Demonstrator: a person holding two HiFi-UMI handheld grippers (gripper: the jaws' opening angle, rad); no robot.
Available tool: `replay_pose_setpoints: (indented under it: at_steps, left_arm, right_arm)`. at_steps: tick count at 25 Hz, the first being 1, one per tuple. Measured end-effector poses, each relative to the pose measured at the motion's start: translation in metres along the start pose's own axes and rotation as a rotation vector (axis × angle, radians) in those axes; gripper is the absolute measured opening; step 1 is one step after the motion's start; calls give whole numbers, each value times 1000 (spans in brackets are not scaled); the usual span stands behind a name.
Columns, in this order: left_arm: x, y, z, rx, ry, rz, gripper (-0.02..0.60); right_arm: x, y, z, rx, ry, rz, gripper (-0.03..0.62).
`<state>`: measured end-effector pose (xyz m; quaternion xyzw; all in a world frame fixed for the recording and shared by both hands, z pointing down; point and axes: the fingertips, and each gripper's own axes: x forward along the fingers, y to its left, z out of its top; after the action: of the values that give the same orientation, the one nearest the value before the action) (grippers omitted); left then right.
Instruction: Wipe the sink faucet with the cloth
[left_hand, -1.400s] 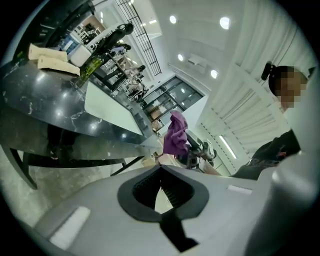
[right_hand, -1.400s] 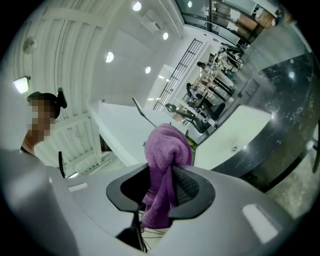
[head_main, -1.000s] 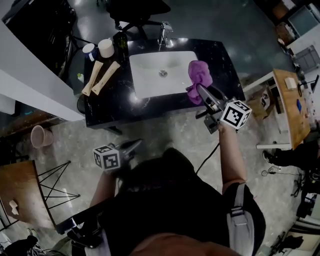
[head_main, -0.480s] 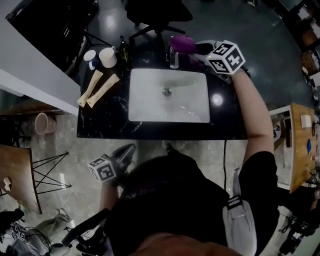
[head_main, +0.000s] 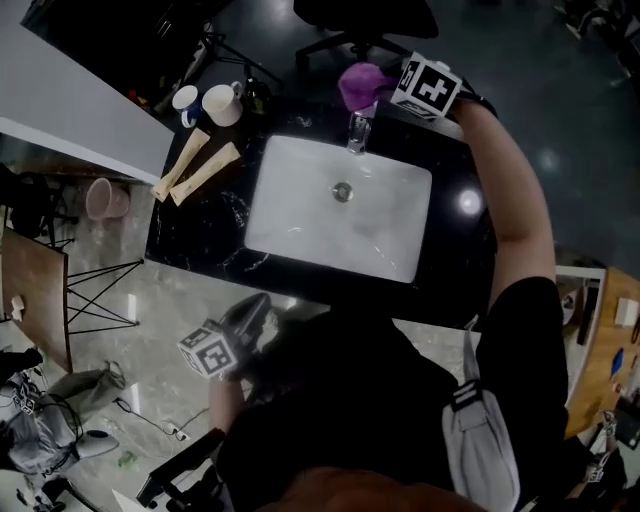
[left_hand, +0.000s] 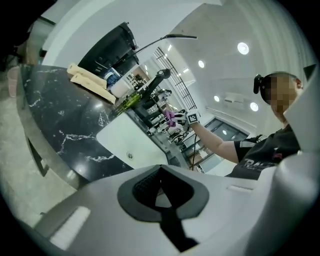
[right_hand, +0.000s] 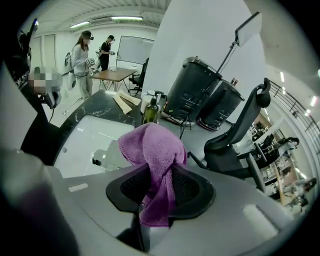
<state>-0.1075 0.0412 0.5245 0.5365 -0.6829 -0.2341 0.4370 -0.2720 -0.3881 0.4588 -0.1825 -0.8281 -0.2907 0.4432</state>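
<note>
A purple cloth (head_main: 360, 84) (right_hand: 154, 149) is bunched between the pads of my right gripper (head_main: 384, 88) (right_hand: 160, 189), which is shut on it. The cloth hangs right at the top of the chrome faucet (head_main: 357, 131) (right_hand: 106, 158) behind the white sink basin (head_main: 300, 235). I cannot tell whether cloth and faucet touch. My left gripper (head_main: 256, 306) (left_hand: 161, 194) is shut with nothing in it and stays off the black counter's (head_main: 200, 238) front edge, pointing at the sink.
Two cups (head_main: 221, 104), a dark bottle (head_main: 258, 96) and two beige packets (head_main: 196, 164) sit on the counter's left part. An office chair (head_main: 366, 18) stands behind the faucet. Two people stand at a far table (right_hand: 114, 74).
My right gripper carried the cloth from the counter's right side across to the faucet and rolled over. The left gripper stayed low in front of the counter. The head view shifted.
</note>
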Motion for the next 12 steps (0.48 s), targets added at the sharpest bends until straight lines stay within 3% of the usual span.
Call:
replay_pose_setpoints:
  at_steps: [5,12]
  left_arm:
    - [2,0,8,-20,-23,31,0]
    - [4,7,20,-43,-17,-8,0]
  right_arm:
    - [17,-36,-4,58,21,32,127]
    - [2,-9,0,34,-11,0,119]
